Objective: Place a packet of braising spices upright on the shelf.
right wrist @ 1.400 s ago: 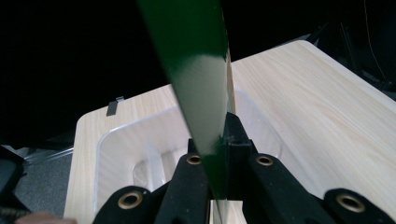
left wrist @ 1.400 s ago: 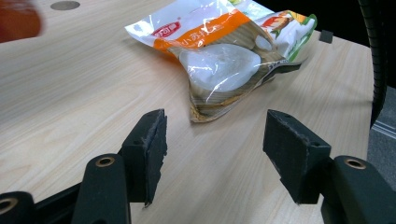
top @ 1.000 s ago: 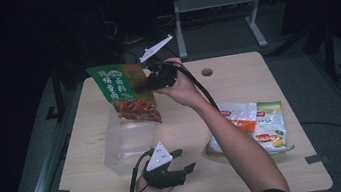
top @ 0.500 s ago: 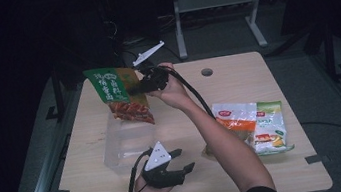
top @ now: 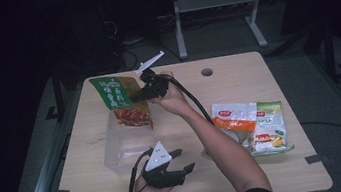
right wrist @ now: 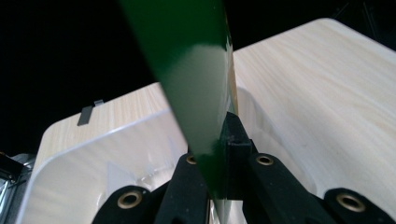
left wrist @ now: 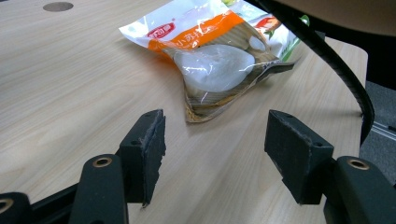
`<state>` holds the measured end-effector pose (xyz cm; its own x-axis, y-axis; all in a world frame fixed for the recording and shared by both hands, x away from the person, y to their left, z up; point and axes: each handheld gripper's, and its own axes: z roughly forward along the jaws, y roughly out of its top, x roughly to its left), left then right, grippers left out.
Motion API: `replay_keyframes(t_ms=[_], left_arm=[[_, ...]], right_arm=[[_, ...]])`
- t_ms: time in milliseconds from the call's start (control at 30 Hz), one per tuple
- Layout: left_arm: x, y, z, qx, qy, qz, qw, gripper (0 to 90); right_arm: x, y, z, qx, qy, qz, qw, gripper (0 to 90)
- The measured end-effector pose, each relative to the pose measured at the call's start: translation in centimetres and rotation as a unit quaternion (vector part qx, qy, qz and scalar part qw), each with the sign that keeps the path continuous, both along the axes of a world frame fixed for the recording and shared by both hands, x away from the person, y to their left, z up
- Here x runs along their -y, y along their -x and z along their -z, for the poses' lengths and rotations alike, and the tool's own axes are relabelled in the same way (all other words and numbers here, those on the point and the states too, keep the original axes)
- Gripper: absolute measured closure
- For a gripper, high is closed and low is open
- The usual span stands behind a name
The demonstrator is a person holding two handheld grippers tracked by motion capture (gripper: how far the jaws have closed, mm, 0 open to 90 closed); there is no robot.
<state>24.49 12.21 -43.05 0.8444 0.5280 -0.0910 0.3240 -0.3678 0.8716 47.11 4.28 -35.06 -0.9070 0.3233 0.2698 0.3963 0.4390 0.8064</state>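
Glossy green snack pouch [top: 119, 100] is hanging, clamped by the right gripper [top: 144, 93], above the clear rectangular plastic bin [top: 121, 148] near the bench's [top: 270, 173] left edge; left gripper [top: 181, 160] is resting open-jawed.

right gripper [top: 144, 93]: green packet [top: 120, 102] clamped (over clear tub [top: 124, 145]) | left gripper [top: 180, 161]: parted

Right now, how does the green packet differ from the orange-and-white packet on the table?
The green packet hangs in the air, clamped in the right gripper above the clear bin; the orange-and-white packet lies flat on the table, untouched. The green packet shows reddish food print, the orange-and-white one pale round pieces behind clear film. Both are sealed snack bags.
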Motion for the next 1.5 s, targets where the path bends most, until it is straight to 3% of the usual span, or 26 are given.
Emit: replay_keyframes(t_ms=[200,333,633,833,1500], left_arm=[[0.0,0.0,0.0,-0.002,-0.001,0.0,1.0,37.3],[0.2,0.0,0.2,-0.001,-0.007,0.003,1.0,36.9],[0.4,-0.2,0.3,-0.003,-0.013,0.004,0.9999,36.2],[0.5,-0.3,0.3,-0.004,-0.011,0.004,0.9999,35.7],[0.6,-0.8,0.5,-0.006,-0.024,0.004,0.9997,34.7]], right_arm=[[0.7,-0.4,1.0,-0.012,-0.014,0.013,0.9997,87.8],[1.1,-0.4,1.0,-0.01,-0.003,0.023,0.9997,75.5],[3.2,-0.1,0.7,-0.022,0.006,0.031,0.9993,61.2],[5.0,0.6,0.6,-0.022,0.014,0.029,0.9992,57.2],[13.3,3.4,0.6,-0.049,0.018,0.069,0.9962,51.5]])
